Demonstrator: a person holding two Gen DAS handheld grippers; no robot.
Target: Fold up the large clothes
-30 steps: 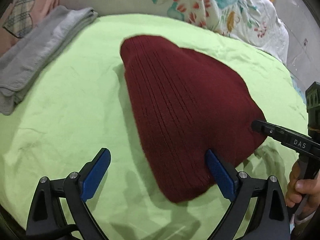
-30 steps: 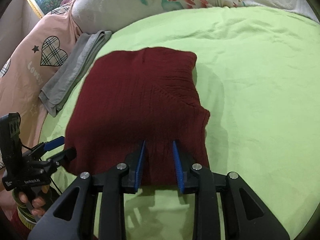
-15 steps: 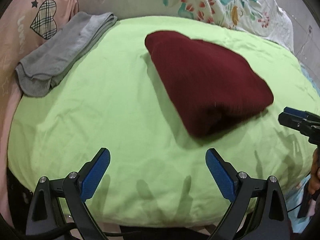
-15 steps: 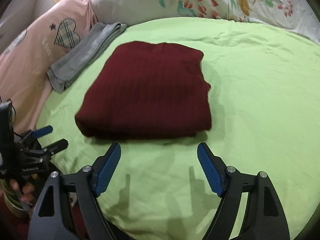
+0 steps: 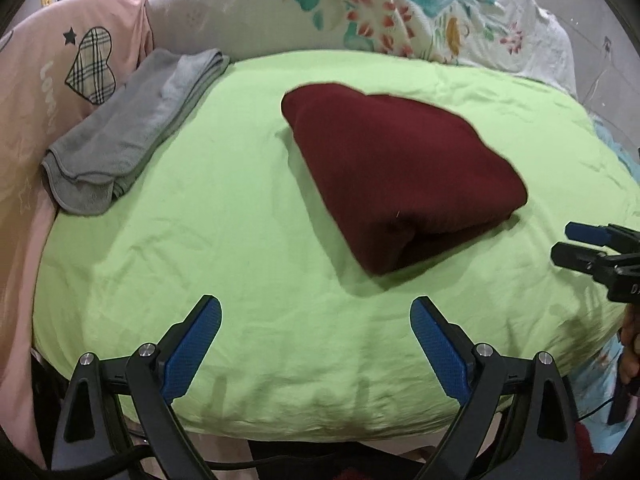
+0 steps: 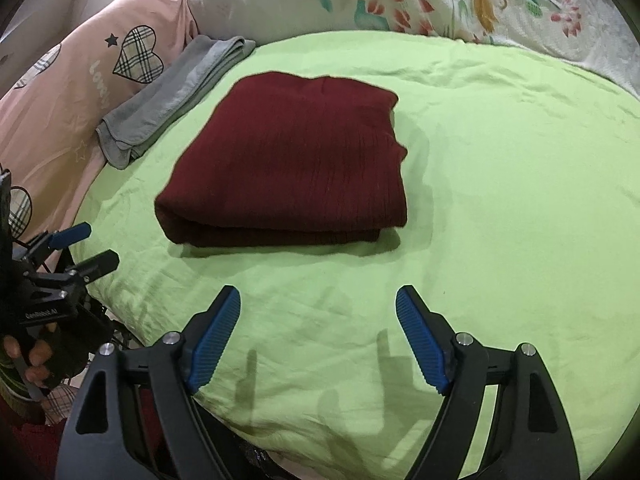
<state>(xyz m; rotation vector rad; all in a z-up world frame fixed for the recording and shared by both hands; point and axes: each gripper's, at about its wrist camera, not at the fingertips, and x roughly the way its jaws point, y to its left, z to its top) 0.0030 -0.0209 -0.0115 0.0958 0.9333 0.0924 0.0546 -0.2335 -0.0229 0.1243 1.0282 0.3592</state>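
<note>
- Red sweater [image 6: 292, 160] folded, lying mid-bed [image 6: 500, 200] on the green sheet.
- Left claw [image 5: 316, 344] spread wide, empty, sweater at its 1 o'clock, apart.
- Right claw [image 6: 318, 340] jaws just been opening, now spread, nothing between; sweater at 12 o'clock.
- Grey towel [image 5: 128, 132] at 10 o'clock, beside pink pillow [image 5: 48, 80].

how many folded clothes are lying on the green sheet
2. The dark red sweater lies folded in the middle of the green sheet. The grey garment lies folded at the sheet's left edge, against the pink pillow. No others are visible, though the views cut off the bed's edges.
</note>
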